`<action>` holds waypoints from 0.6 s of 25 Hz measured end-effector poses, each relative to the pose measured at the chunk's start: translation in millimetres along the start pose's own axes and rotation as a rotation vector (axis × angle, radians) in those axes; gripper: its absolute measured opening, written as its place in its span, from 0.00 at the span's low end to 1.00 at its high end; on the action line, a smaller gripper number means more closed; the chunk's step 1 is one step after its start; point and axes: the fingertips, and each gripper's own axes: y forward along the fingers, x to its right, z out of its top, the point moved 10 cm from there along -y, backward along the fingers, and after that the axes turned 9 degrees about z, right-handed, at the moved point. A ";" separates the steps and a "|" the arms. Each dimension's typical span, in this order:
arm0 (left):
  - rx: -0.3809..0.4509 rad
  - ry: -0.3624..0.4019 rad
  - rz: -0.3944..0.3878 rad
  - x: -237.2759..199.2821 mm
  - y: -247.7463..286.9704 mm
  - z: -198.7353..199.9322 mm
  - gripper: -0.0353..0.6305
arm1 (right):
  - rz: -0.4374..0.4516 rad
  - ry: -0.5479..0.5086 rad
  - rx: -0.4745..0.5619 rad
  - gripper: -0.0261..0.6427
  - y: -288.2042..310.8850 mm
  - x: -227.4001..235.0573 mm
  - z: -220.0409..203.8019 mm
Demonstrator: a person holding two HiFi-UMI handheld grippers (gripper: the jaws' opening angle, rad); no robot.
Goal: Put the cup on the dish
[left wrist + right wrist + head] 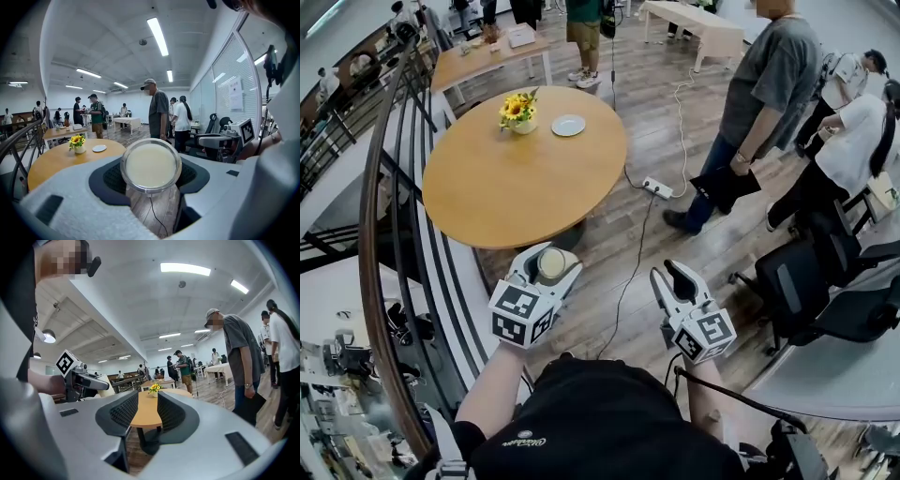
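My left gripper (551, 263) is shut on a clear cup (552, 264) with a cream-coloured inside, held low in front of the person, short of the round wooden table (487, 192). In the left gripper view the cup (151, 165) fills the gap between the dark pads (192, 177). The small white dish (568, 125) lies on the table's far side, beside a vase of yellow flowers (518, 112); the same dish (99, 148) shows far off in the left gripper view. My right gripper (667, 275) stands open and holds nothing; the right gripper (143, 411) frames the table through its gap.
A curved metal railing (394, 187) runs along the left. A power strip (657, 188) and its cable lie on the wooden floor right of the table. A person (764, 103) stands there, and black office chairs (825, 291) crowd the right side.
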 end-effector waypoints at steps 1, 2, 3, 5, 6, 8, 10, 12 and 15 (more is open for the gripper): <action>0.001 0.000 0.005 4.7 2.0 0.1 0.44 | 0.006 -0.003 0.000 0.23 -3.7 3.7 0.2; 0.002 -0.002 0.011 8.8 3.6 0.6 0.44 | 0.011 -0.008 0.001 0.23 -7.0 7.2 1.0; 0.004 -0.003 0.016 12.5 4.9 1.4 0.44 | 0.016 -0.012 0.000 0.23 -10.2 10.6 2.1; 0.009 -0.005 0.026 19.4 7.3 3.9 0.44 | 0.023 -0.018 -0.001 0.23 -16.2 17.9 3.9; 0.012 -0.005 0.030 22.8 9.0 5.4 0.44 | 0.026 -0.019 -0.001 0.23 -18.6 21.8 4.5; 0.014 -0.005 0.037 28.7 12.5 7.2 0.44 | 0.034 -0.021 0.001 0.23 -22.6 28.0 5.0; 0.015 -0.005 0.043 32.8 16.0 7.2 0.44 | 0.041 -0.025 0.003 0.23 -24.9 32.5 4.2; 0.021 -0.004 0.046 33.8 20.4 8.8 0.44 | 0.044 -0.026 0.007 0.23 -23.7 37.6 4.7; 0.029 -0.002 0.053 28.2 25.3 13.2 0.44 | 0.051 -0.034 0.008 0.23 -15.8 42.5 7.4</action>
